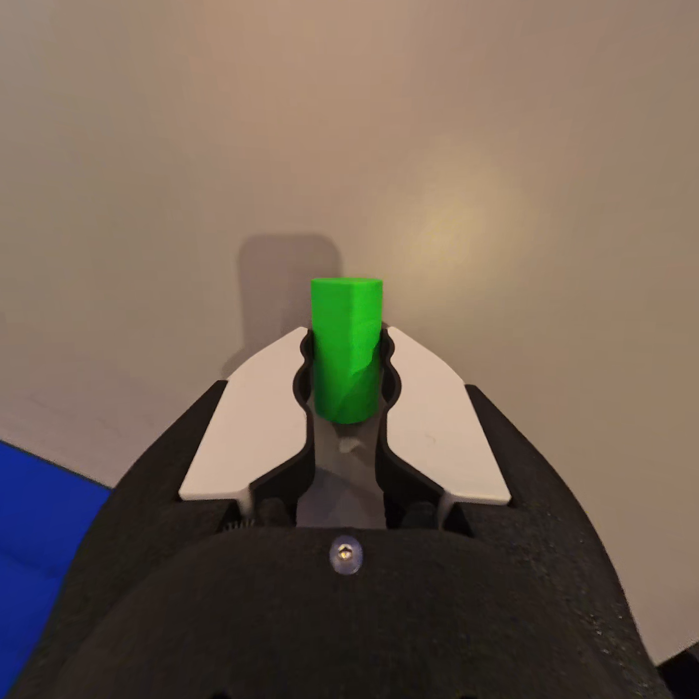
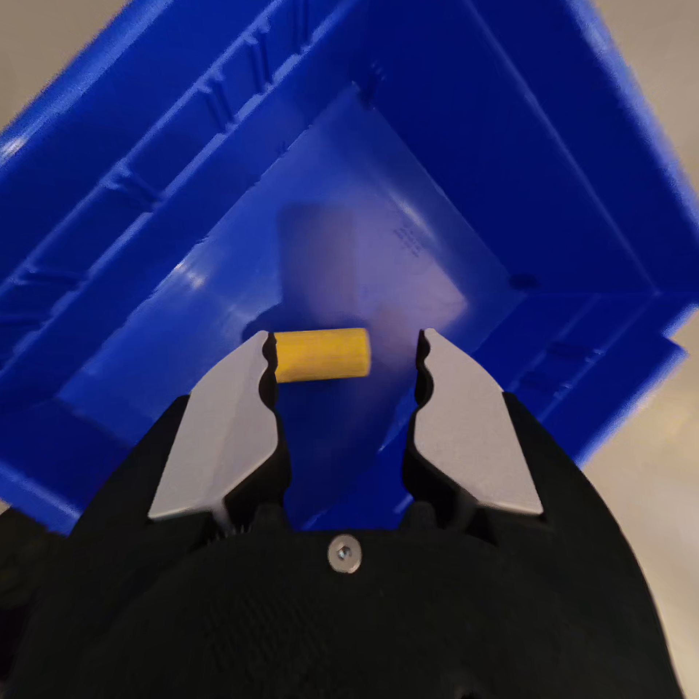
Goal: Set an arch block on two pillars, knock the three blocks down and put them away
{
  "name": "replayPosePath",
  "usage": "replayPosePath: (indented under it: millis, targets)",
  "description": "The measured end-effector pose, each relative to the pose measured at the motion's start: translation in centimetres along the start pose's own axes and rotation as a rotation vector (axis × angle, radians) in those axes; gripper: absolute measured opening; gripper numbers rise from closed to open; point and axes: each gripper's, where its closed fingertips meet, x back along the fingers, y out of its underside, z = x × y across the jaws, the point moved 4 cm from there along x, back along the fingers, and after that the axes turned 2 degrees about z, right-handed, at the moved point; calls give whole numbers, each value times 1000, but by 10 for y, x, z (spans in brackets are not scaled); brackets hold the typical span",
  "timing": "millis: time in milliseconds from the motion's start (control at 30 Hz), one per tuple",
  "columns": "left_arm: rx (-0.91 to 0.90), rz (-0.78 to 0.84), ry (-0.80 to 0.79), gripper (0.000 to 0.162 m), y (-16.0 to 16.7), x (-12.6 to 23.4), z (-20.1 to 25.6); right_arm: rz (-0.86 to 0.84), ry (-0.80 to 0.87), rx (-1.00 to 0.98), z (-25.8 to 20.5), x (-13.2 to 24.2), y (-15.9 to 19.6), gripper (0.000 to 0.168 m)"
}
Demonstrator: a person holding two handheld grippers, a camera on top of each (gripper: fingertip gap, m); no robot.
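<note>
Plain beige counter [image 1: 151,189] w/ a blue bin [image 2: 113,159] on it: left gripper [image 1: 346,336] fingers clamped on a green pillar [image 1: 345,351] above the counter, right gripper [image 2: 345,342] fingers wide over the bin, yellow pillar [image 2: 321,355] on its side below them, w/in the bin.

left gripper [image 1: 346,340] | clamps green pillar [image 1: 346,351] | over beige surface [image 1: 491,170] | blue bin [image 1: 34,510] lower-left
</note>
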Motion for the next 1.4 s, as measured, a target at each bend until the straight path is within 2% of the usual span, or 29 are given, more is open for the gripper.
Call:
replayPosePath:
  millis: [67,167,233,367,467,600,700,833,900,933,967,1000,1100,1167,1267,1400]
  targets:
    - [-32,-35,10,33,3,1,1,62,67,10,5,13,-10,76]
    - [-37,13,-23,34,-1,12,-8,307,67,99,-12,46,-48,76]
    - [-6,136,13,33,-11,30,-10,524,62,219,-39,72,-82,75]
    - [22,493,232,33,-37,95,6,862,-130,548,-141,111,-136,74]
    - [-82,566,354,33,-34,132,34,917,-255,781,-218,119,-148,66]
    - [-191,536,457,34,-26,148,68,952,-302,1025,-293,123,-146,60]
    - [-242,519,541,34,-23,152,86,913,-278,1154,-321,116,-139,48]
    - [-287,501,610,34,-17,151,94,864,-258,1217,-332,111,-133,36]
    - [-248,484,621,36,-15,153,89,831,-247,1219,-331,112,-131,35]
    - [-223,454,563,45,-12,151,80,803,-223,1222,-326,111,-130,35]
    - [-213,422,482,54,-7,147,70,774,-194,1215,-318,110,-130,35]
    - [-211,380,383,56,-1,142,57,750,-166,1199,-307,111,-130,35]
    - [-183,171,108,55,27,121,19,702,-138,1064,-256,119,-127,35]
    - [-161,32,-34,58,41,107,-1,666,-117,904,-204,120,-120,35]
    - [-173,-89,-208,58,46,87,-25,601,-58,594,-114,105,-96,35]
    - [-213,-241,-236,61,56,56,-32,378,-81,142,-28,54,-45,36]
